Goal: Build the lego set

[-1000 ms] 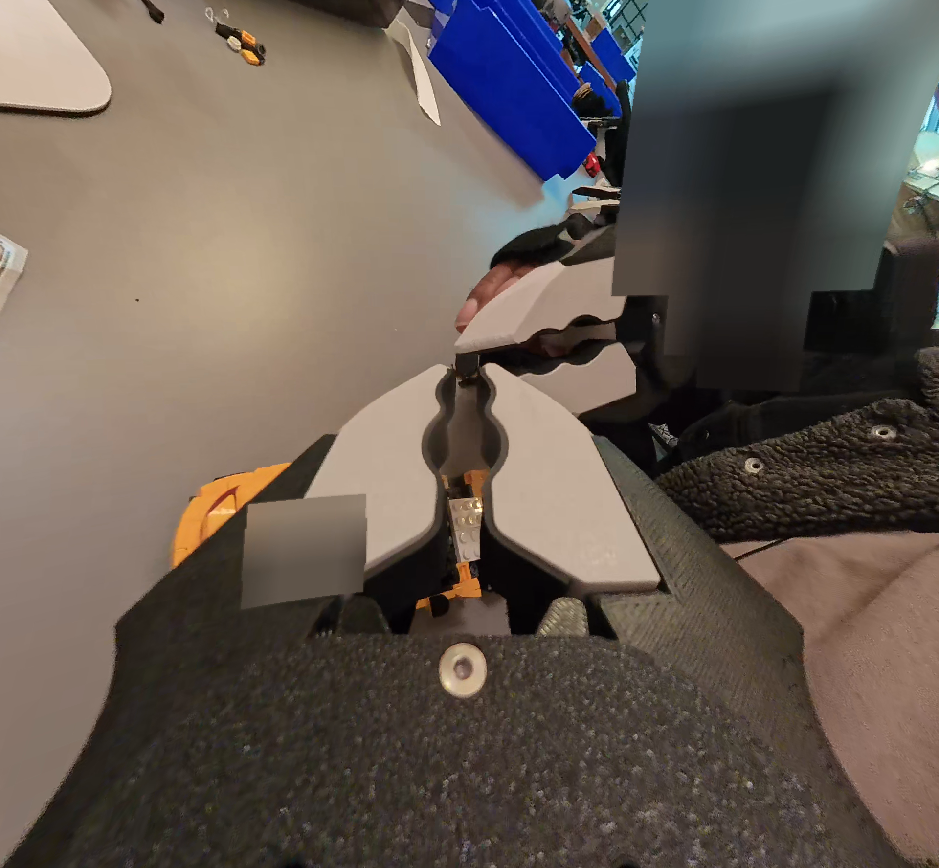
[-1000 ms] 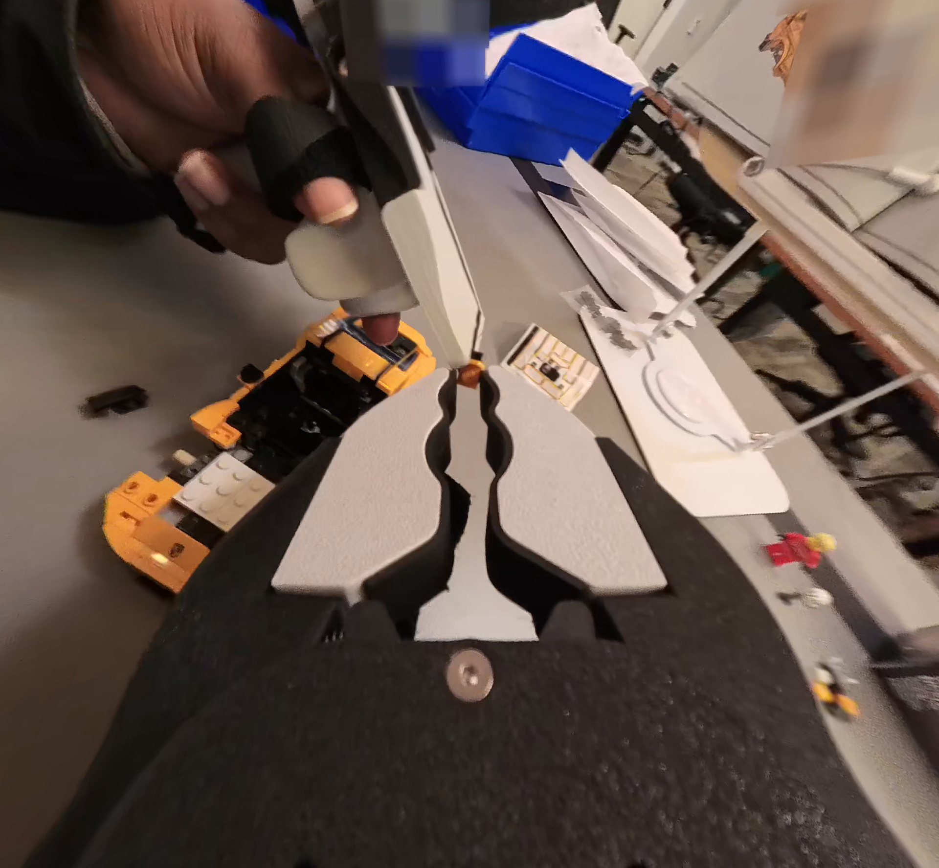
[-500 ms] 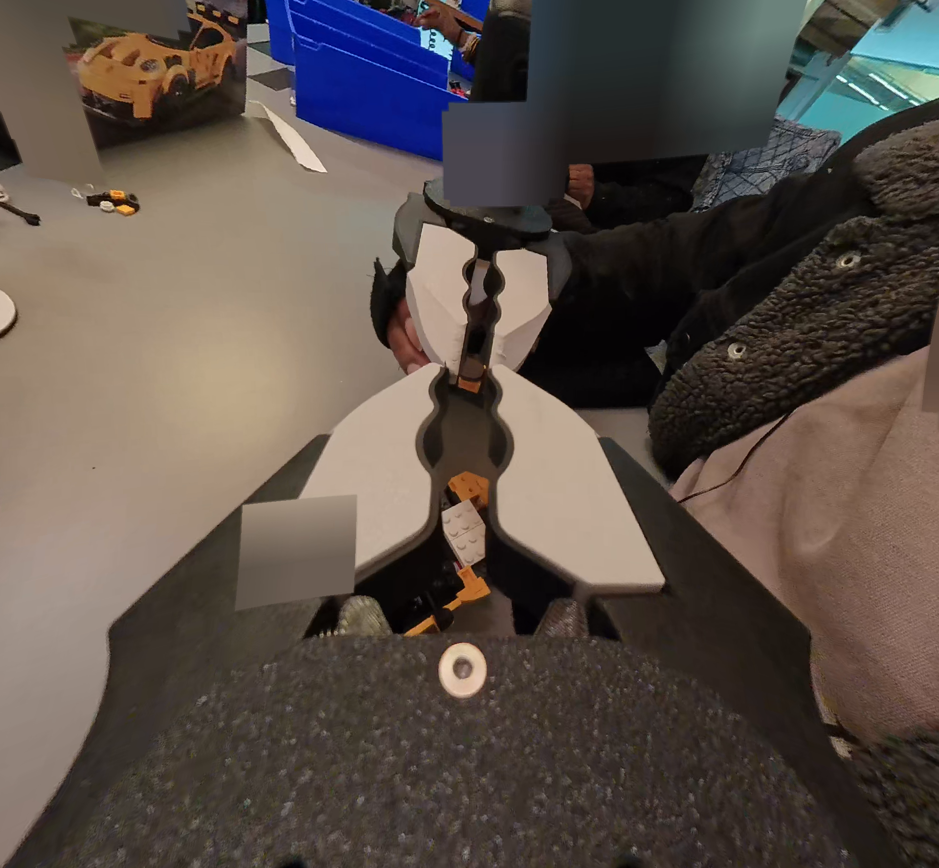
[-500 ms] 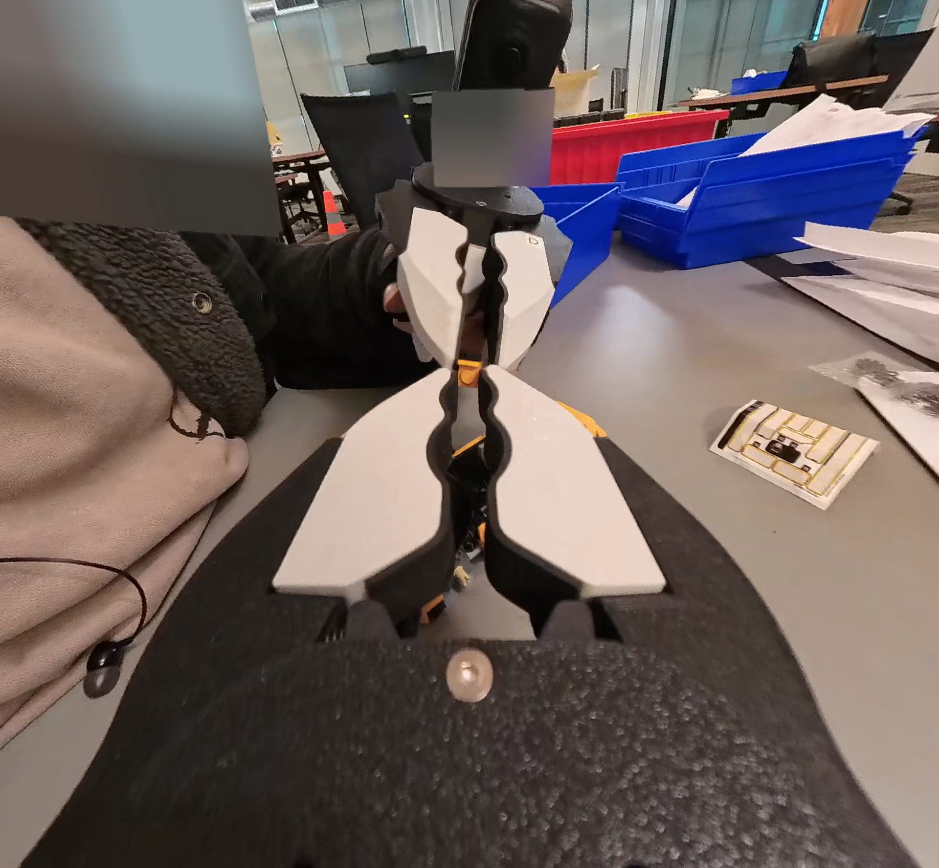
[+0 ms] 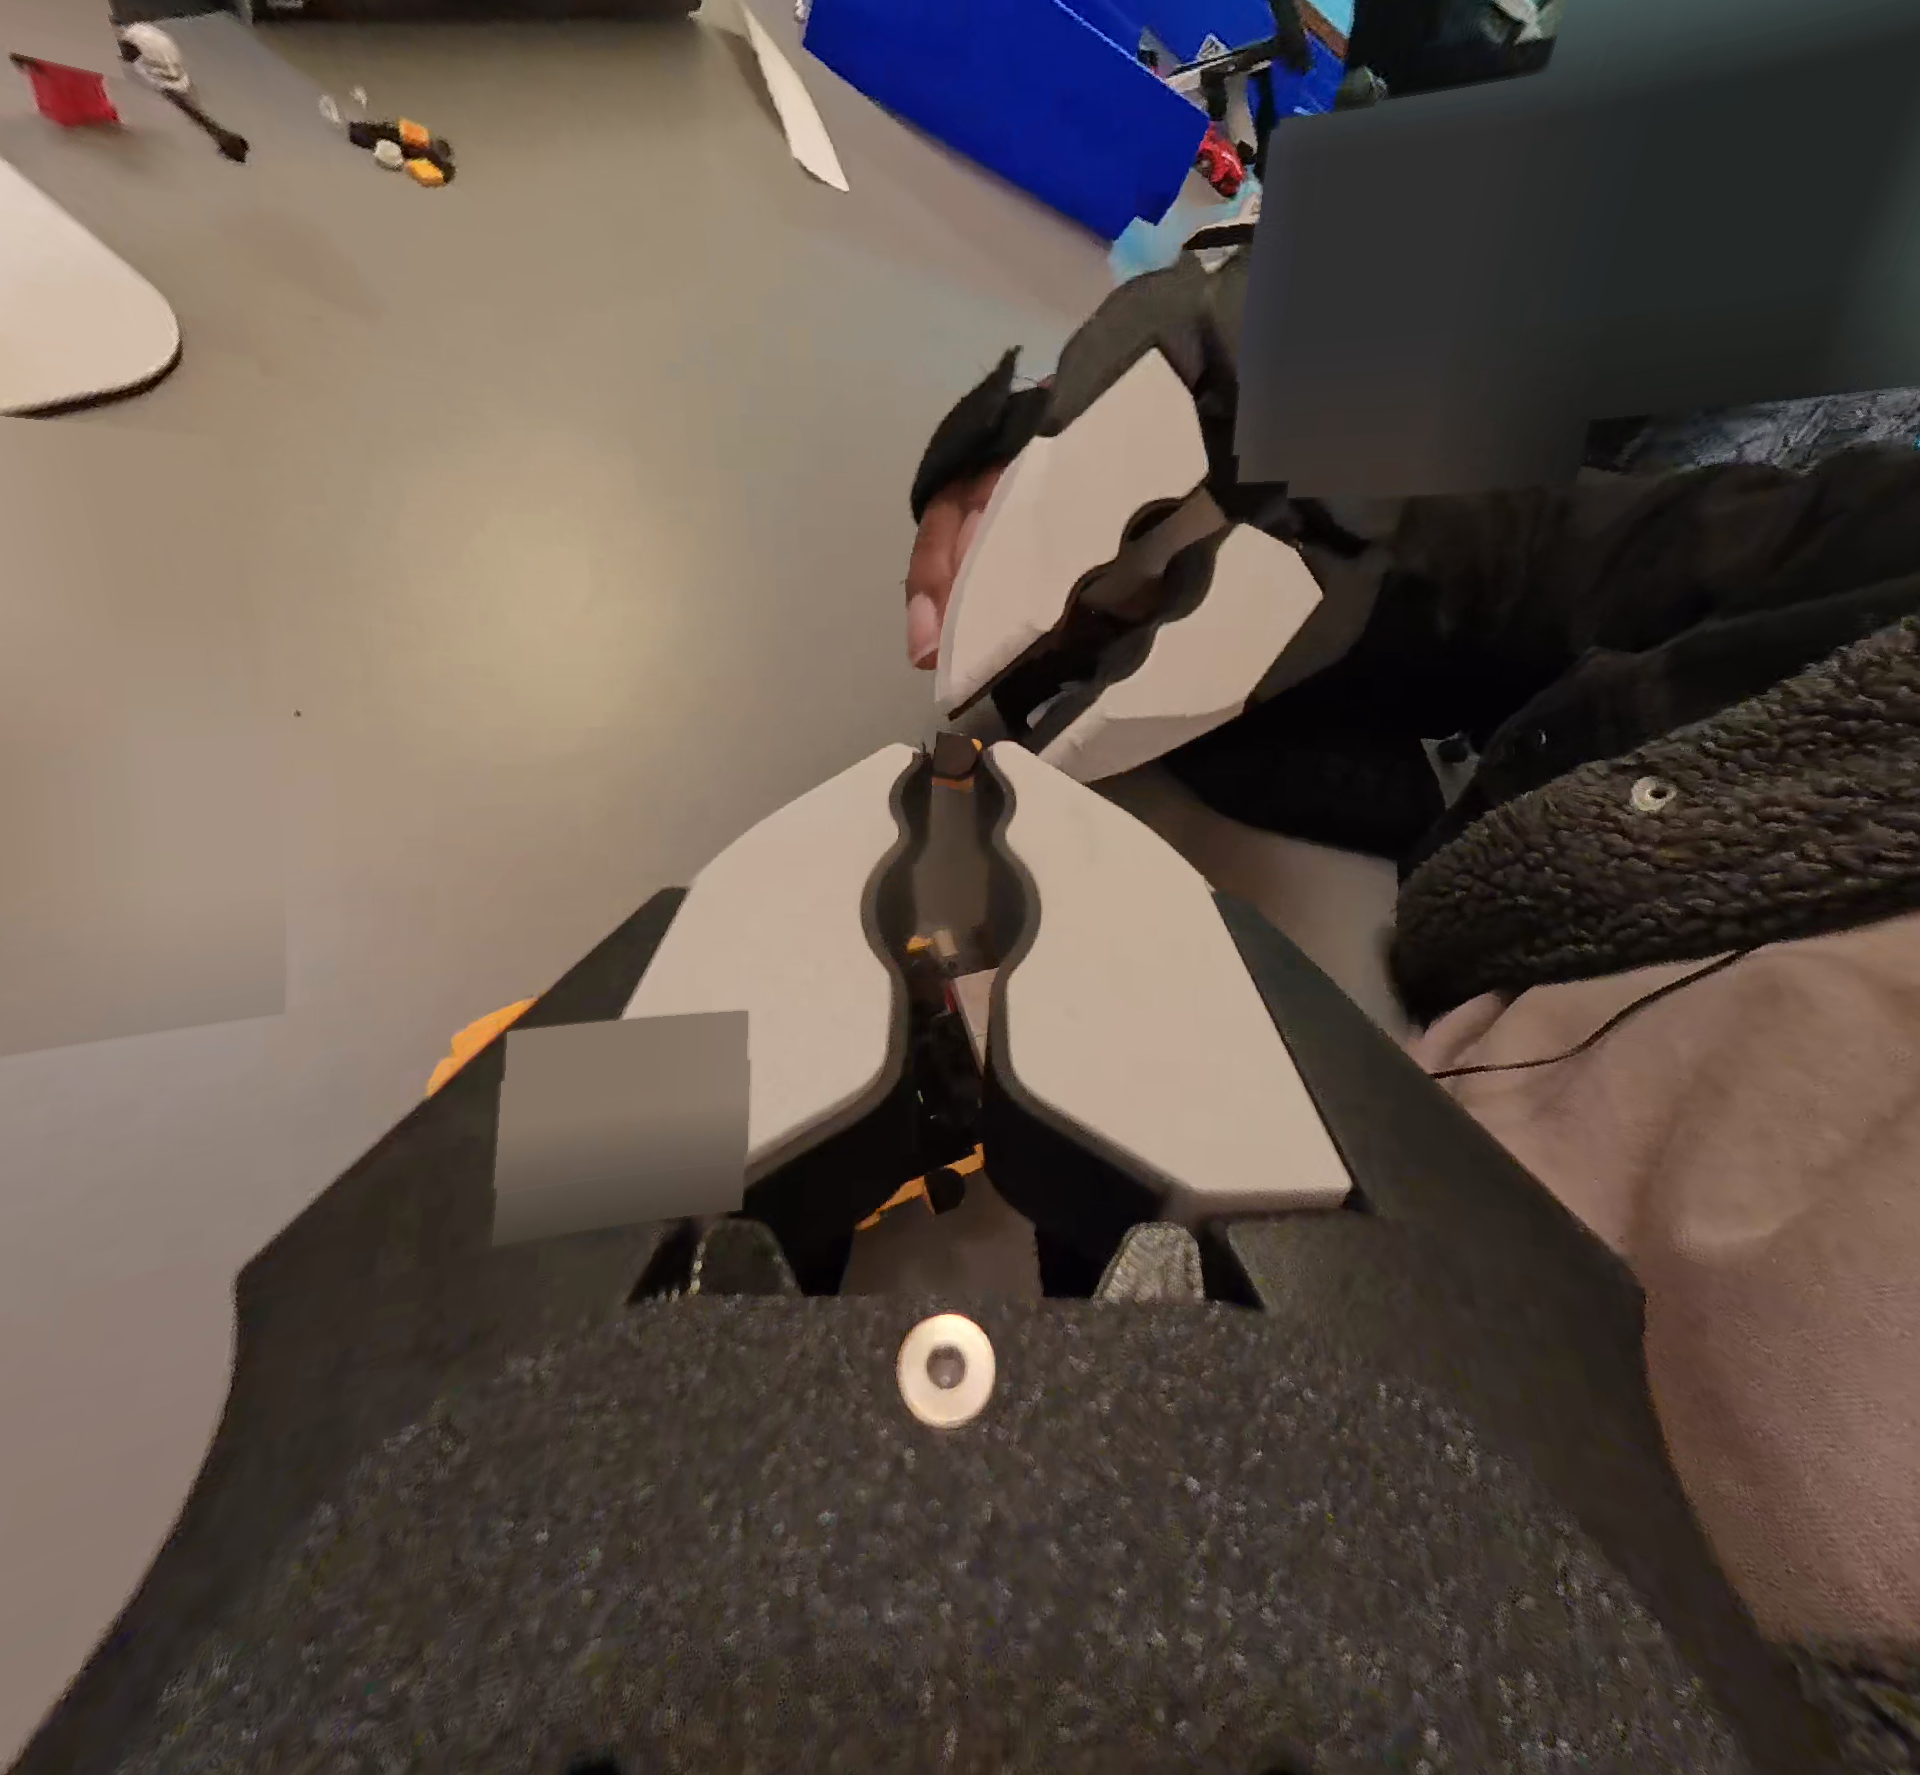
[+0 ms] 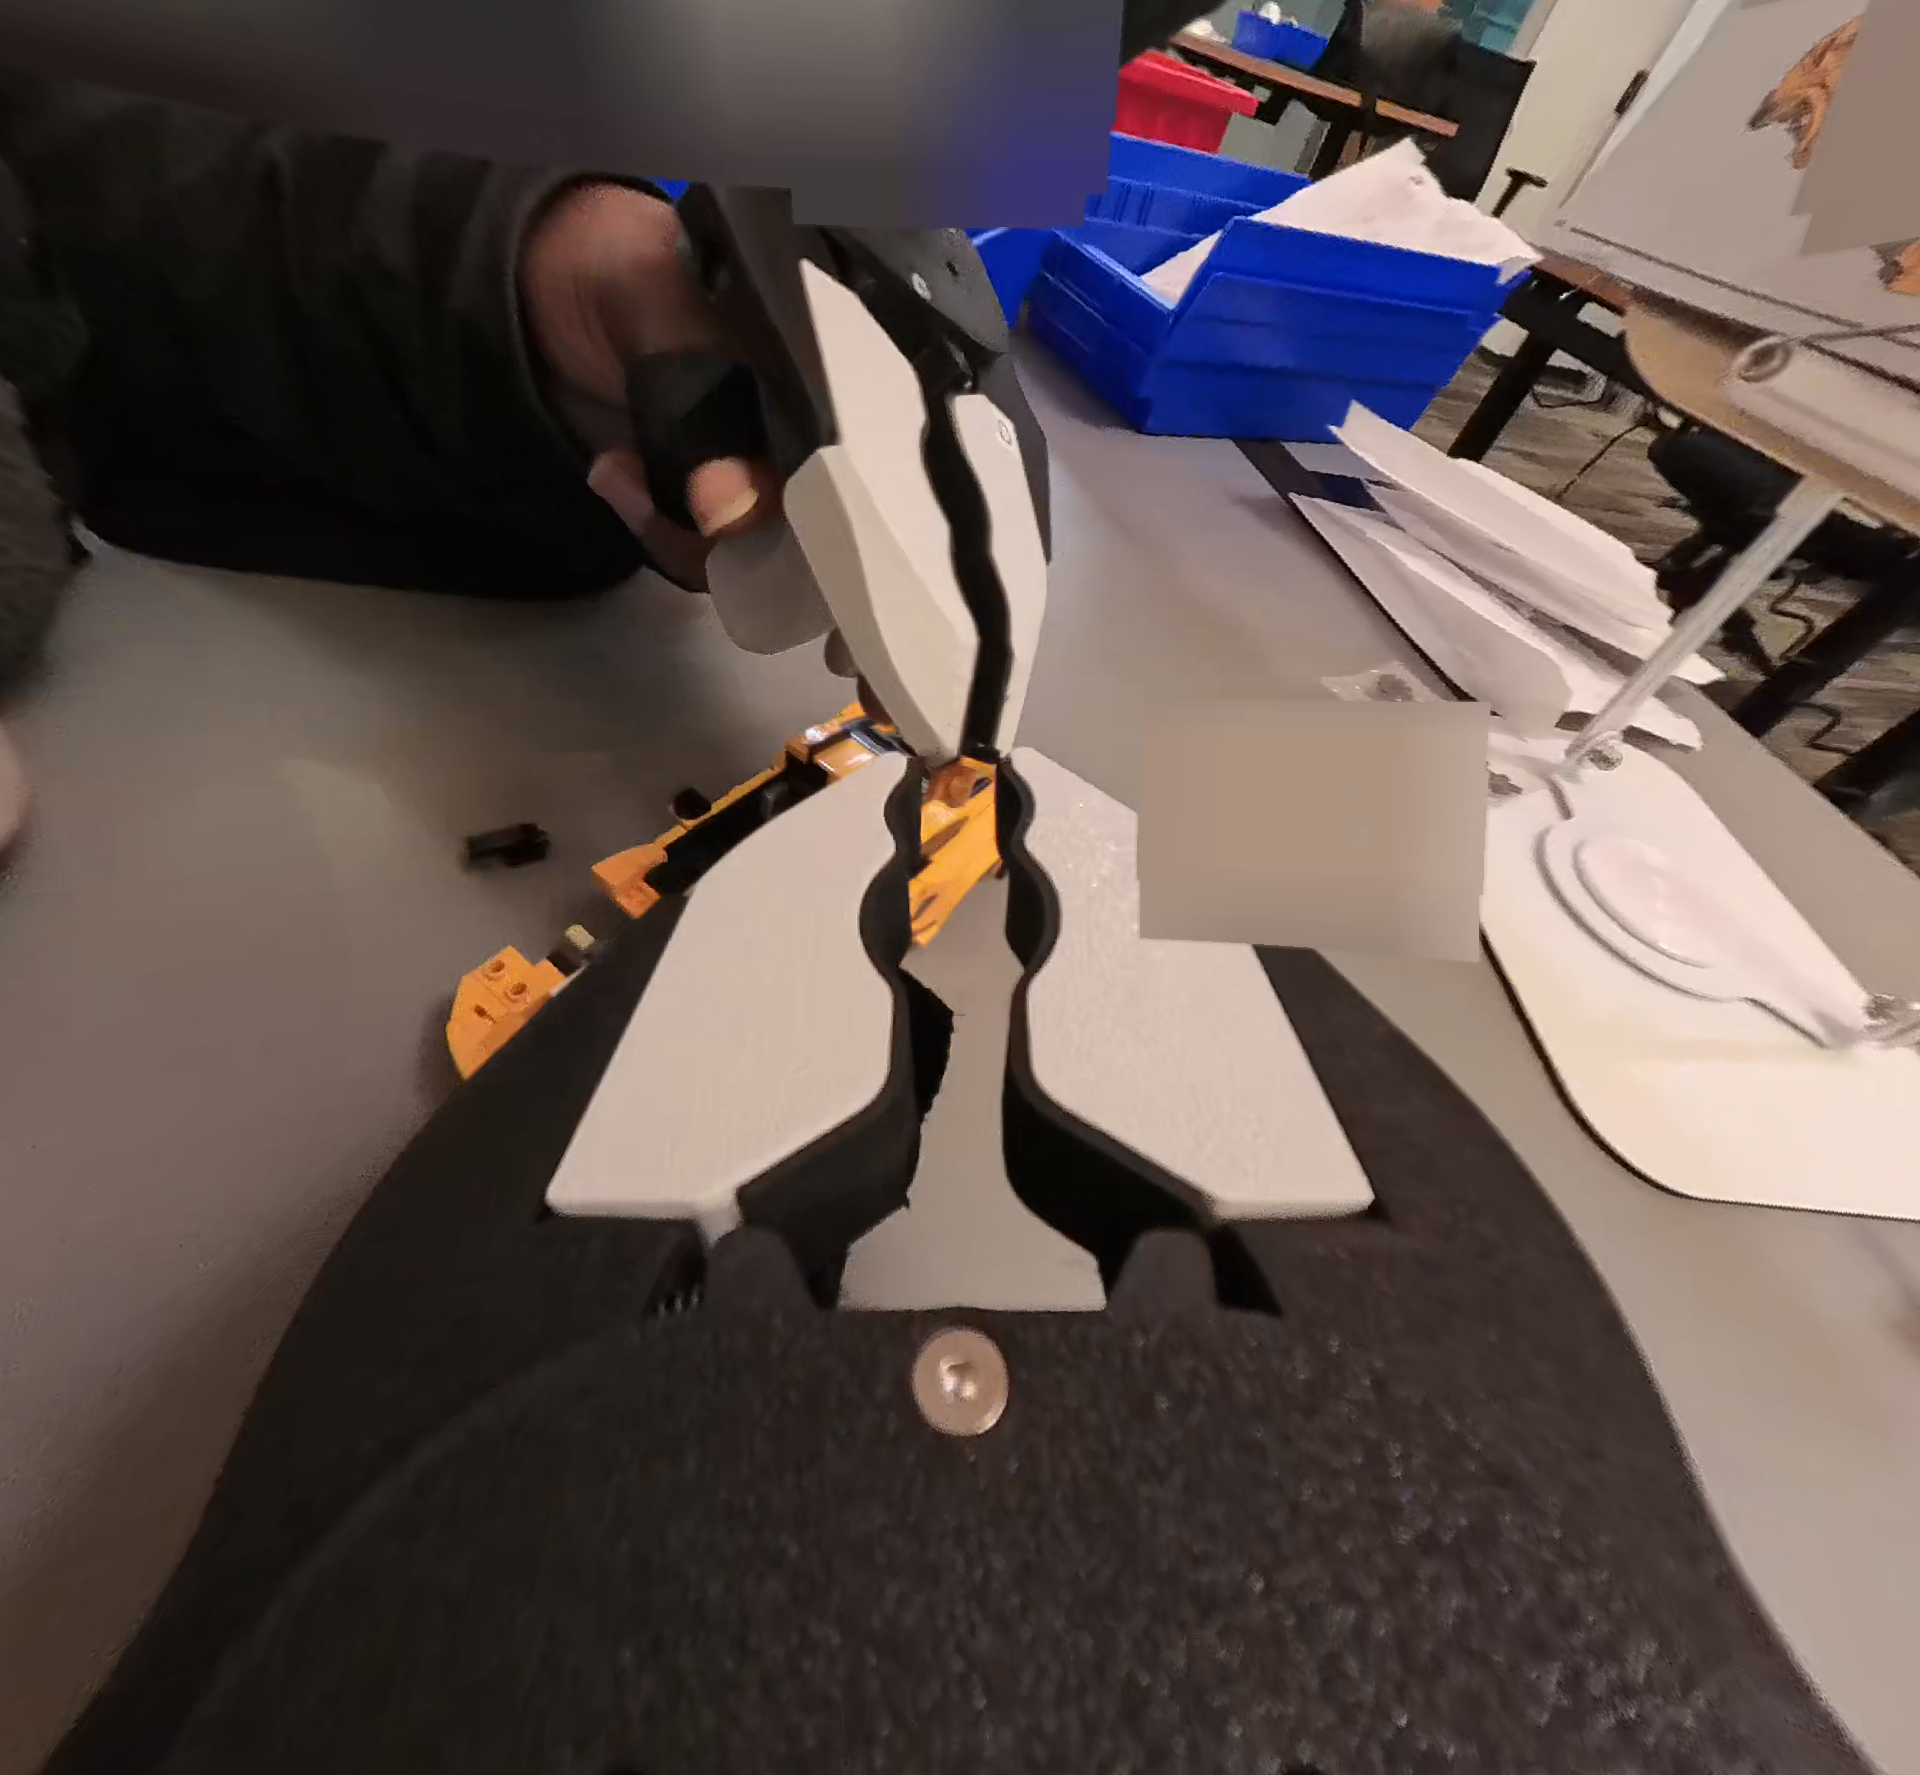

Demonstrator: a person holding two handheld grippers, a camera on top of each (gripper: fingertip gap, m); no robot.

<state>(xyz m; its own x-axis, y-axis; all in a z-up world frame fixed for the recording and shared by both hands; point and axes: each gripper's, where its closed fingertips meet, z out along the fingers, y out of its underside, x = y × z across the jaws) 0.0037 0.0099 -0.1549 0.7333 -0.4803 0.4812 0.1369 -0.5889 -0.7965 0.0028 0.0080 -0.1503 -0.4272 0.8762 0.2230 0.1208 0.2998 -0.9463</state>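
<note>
While closed, left tool (image 5: 956, 757) on orange piece (image 5: 954, 769)

The left gripper (image 5: 954, 761) and right gripper (image 6: 956, 769) meet tip to tip. The left's jaws pinch something small; the right's stand slightly parted. A hand (image 6: 623, 343) holds the left one.
</note>
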